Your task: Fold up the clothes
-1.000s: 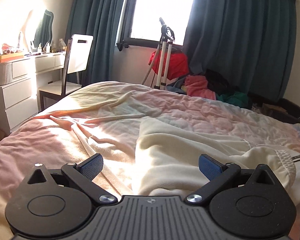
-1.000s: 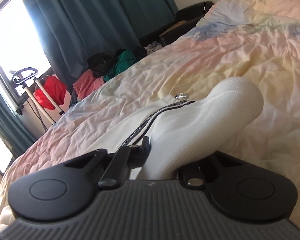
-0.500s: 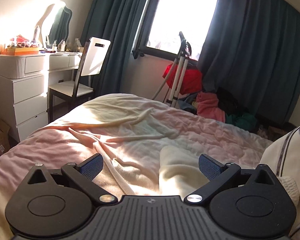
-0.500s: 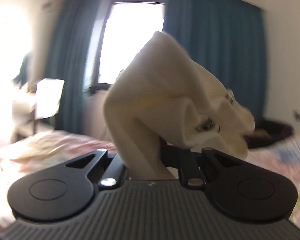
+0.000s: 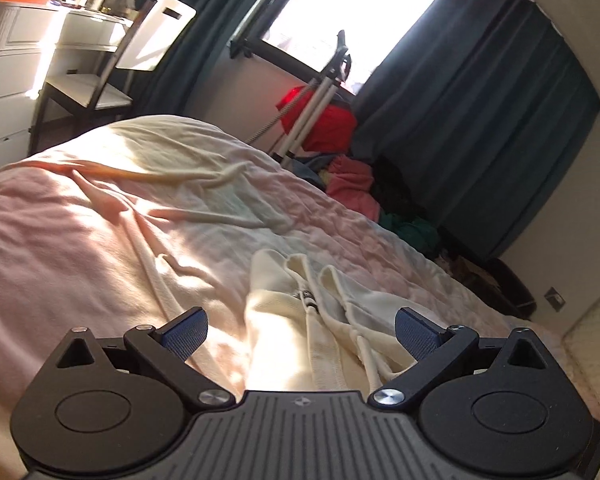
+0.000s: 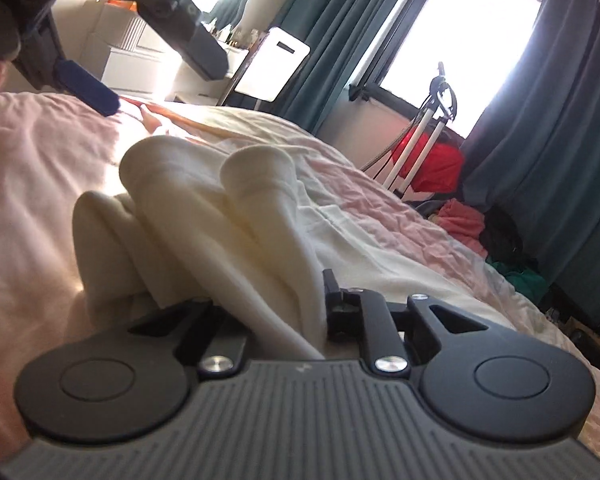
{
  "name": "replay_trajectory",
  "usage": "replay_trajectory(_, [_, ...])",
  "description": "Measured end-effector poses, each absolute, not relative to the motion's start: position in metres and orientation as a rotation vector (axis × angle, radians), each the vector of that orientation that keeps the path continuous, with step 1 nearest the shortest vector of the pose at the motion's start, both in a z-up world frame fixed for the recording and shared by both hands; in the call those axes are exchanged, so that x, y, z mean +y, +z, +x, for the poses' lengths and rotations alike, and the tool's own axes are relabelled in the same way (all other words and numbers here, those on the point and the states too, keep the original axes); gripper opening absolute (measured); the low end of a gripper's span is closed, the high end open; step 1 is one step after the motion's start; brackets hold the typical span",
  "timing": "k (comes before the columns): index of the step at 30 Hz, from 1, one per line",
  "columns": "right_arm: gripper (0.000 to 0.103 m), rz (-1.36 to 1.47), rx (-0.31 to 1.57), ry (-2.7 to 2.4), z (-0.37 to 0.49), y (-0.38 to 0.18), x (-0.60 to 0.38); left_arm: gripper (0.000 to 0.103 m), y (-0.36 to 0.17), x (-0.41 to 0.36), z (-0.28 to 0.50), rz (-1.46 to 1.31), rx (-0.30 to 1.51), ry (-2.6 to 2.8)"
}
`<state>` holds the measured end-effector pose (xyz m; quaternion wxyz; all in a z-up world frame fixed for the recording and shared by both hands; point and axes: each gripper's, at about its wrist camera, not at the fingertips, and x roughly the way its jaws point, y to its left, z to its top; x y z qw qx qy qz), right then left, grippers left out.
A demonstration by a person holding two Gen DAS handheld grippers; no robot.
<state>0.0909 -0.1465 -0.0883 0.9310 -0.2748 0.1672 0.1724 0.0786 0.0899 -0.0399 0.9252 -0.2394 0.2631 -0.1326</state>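
A cream zip-up garment [image 5: 300, 320] lies on the pastel bed cover [image 5: 80, 240], its zipper pull showing between folds. My left gripper [image 5: 300, 330] is open and empty, hovering just above the garment, which runs between its blue pads. My right gripper [image 6: 276, 304] is shut on a bunched fold of the same garment [image 6: 204, 220], low over the bed. The left gripper's blue pad [image 6: 88, 88] shows at the upper left of the right wrist view.
A white chair [image 5: 140, 52] and white dresser [image 5: 8, 52] stand left of the bed. A tripod [image 5: 320, 92], red bag [image 5: 324, 120] and a heap of clothes [image 5: 352, 188] lie by the window and dark curtains [image 5: 480, 120].
My right gripper lifted the garment's end, swung it over and brought it down on the bed. My left gripper tilted and now hovers over the folded garment, still open.
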Motion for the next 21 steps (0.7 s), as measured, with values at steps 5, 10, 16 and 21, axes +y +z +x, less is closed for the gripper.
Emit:
replay_trajectory(5, [0.049,-0.548,0.415,0.442,0.059,-0.065,-0.166,0.094,-0.044,0.059,0.078,-0.392,0.55,-0.354])
replay_trajectory(10, [0.069,-0.275,0.402,0.397,0.034,-0.04,-0.219,0.078,-0.047,0.032,0.082,-0.279,0.573,-0.35])
replay_trajectory(16, [0.069,0.057,0.387,0.134,0.056,-0.035,-0.277,0.078,-0.049,0.007,0.084,-0.198,0.584,-0.366])
replay_trajectory(21, [0.071,0.372,0.487,0.002,0.093,-0.06,-0.327,0.077,-0.055,-0.019,0.086,-0.082,0.574,-0.385])
